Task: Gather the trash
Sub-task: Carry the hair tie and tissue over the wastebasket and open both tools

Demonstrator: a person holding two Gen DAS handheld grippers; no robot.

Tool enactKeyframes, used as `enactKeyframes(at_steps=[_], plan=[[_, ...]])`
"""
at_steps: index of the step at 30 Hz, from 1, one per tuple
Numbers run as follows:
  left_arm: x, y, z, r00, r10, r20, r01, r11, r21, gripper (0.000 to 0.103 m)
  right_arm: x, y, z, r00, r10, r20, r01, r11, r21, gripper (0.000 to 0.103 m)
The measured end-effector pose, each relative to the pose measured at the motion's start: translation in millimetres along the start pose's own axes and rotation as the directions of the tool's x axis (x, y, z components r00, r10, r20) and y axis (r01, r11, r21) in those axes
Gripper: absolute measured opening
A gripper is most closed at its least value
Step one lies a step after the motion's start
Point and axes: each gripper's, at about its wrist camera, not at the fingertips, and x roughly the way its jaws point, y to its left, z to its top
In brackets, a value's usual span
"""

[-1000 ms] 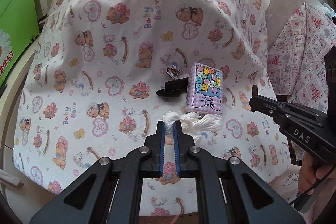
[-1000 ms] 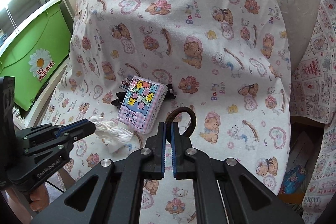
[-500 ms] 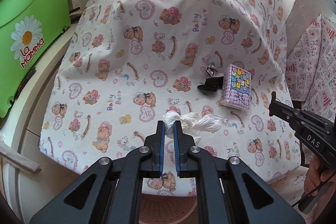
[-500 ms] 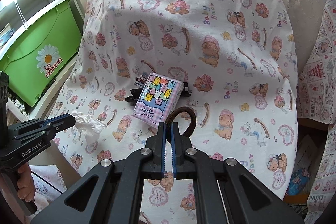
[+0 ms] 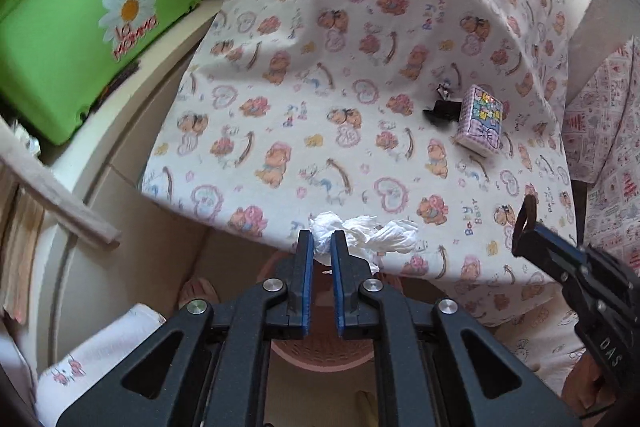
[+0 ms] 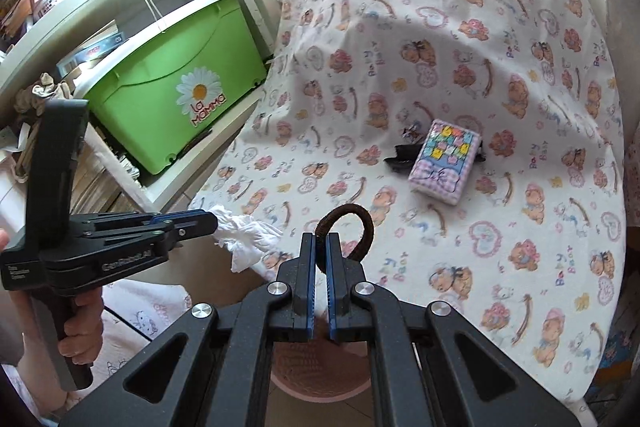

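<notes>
A bear-print cloth [image 5: 360, 87] covers the table and fills most of both views. On it, at the right of the left wrist view, lies a small pack of tissues [image 5: 480, 121] with a checked purple wrapper, and a black hair clip [image 5: 442, 111] lies touching its left side. A green storage box [image 5: 80, 27] with a daisy on its front sits on a white shelf at the upper left. Below the cloth's near edge, at the bottom centre, a pink basket [image 5: 320, 351] shows between the gripper arms; its inside is mostly hidden by them.

The left gripper [image 5: 319, 247] points steeply down past the cloth's edge, over the basket. Its blue pads are nearly together and pinch a crumpled white tissue [image 5: 384, 235], which trails off to the right of the tips, clear of the cloth. In the right wrist view a hand [image 6: 80, 331] grips its handle at the lower left.

The right gripper [image 6: 318, 247] tilts down less steeply, its tips also over the cloth's near edge above the basket. Its pads are closed on a brown hair tie [image 6: 360, 223], whose loop stands up above the tips. The two grippers sit near each other, side by side, not touching.
</notes>
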Motion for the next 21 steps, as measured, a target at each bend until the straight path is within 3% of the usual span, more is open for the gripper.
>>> enactKeyframes(at_steps=[4,9,13,15,18,21], plan=[[6.9,10.9,-16.2,0.999,-0.014,-0.029,0.013,1.000,-0.016,0.008,1.5,20.0,-22.5,0.999,0.036,-0.036,-0.036,0.999,-0.011,0.006],[30.5,26.6,-28.2,0.990,-0.075,-0.119,0.068,0.995,-0.066,0.008,8.4,35.0,-47.6,0.996,0.041,-0.080,-0.043,0.999,-0.027,0.006],[44.2,35.3,-30.6,0.991,0.023,-0.131,-0.031,0.998,-0.059,0.008,23.1,39.5,-61.9,0.991,0.026,-0.132,-0.032,0.999,-0.044,0.006],[51.6,36.2,-32.3,0.987,-0.017,-0.160,0.008,0.999,-0.051,0.008,32.2,40.5,-65.7,0.988,0.016,-0.155,-0.025,0.998,-0.053,0.006],[64.0,33.4,-36.5,0.984,0.004,-0.179,-0.011,0.999,-0.038,0.008,45.8,40.2,-71.2,0.981,0.001,-0.194,-0.014,0.998,-0.063,0.006],[86.9,33.1,-43.2,0.967,-0.034,-0.251,0.020,0.998,-0.059,0.008,64.2,34.7,-80.9,0.969,-0.019,-0.248,0.004,0.998,-0.058,0.006]])
